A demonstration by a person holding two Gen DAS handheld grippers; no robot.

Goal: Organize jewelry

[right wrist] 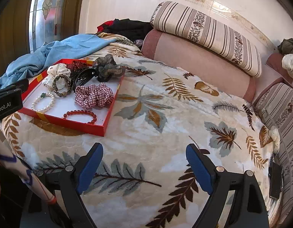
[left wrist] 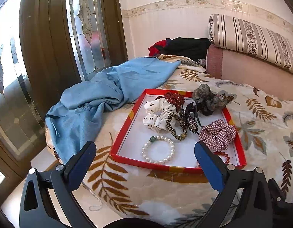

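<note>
A shallow red tray (left wrist: 121, 135) (right wrist: 106, 116) lies on the leaf-patterned bedspread. It holds a pearl bracelet (left wrist: 158, 150) (right wrist: 43, 102), a red bead bracelet (left wrist: 223, 156) (right wrist: 80, 115), a checked scrunchie (left wrist: 217, 134) (right wrist: 94, 95), a white scrunchie (left wrist: 157, 115) (right wrist: 51, 74), a leopard-print hair tie (left wrist: 176, 127) (right wrist: 61, 85), a dark red scrunchie (left wrist: 174, 98), black hair clips (left wrist: 190, 120) and a grey scrunchie (left wrist: 208, 96) (right wrist: 108, 70). My left gripper (left wrist: 145, 149) hangs open over the tray's near edge, the pearl bracelet between its blue pads, untouched. My right gripper (right wrist: 144, 153) stands open over bare bedspread, right of the tray.
A blue cloth (left wrist: 101, 96) (right wrist: 57, 51) lies bunched at the tray's left, near a glass-panelled wooden door (left wrist: 51, 47). Pink and striped bolsters (right wrist: 203, 43) line the wall behind. Dark clothes (left wrist: 184, 46) sit at the back. A dark flat object (right wrist: 275, 180) lies at the bed's right edge.
</note>
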